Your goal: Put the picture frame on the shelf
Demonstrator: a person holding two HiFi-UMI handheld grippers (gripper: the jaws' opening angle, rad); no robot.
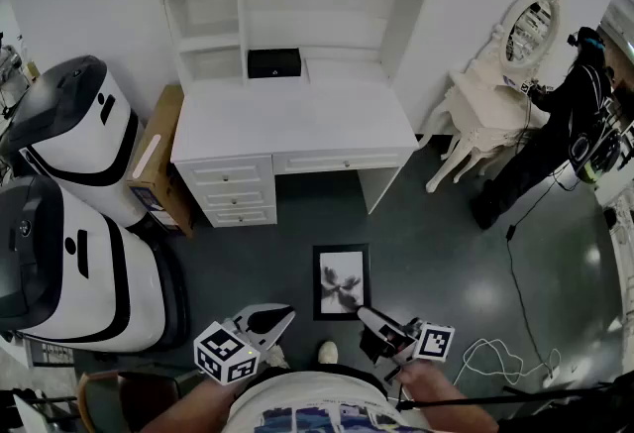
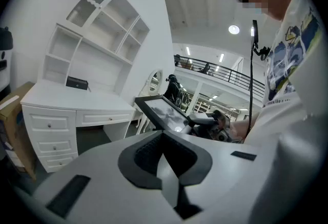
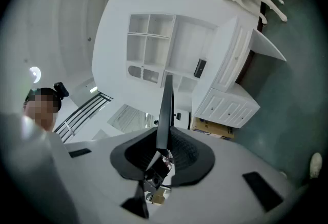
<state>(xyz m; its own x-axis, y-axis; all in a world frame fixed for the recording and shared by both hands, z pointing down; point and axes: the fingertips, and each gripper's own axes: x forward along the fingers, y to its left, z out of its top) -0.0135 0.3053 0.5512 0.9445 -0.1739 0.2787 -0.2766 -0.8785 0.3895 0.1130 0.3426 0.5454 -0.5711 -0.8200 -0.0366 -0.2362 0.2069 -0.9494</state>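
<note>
The black picture frame with a grey print hangs flat over the dark floor, in front of the white desk with its shelf unit. My right gripper is shut on the frame's near right corner. In the right gripper view the frame stands edge-on between the pads of this gripper, pointing at the shelves. My left gripper hovers just left of the frame, shut and holding nothing. The left gripper view shows its closed jaws, the frame beyond them, and the shelf unit to the left.
A small black box sits at the back of the desk top. Two large white machines and a cardboard box crowd the left side. A white vanity with an oval mirror and a person in dark clothes are to the right. A cable lies on the floor.
</note>
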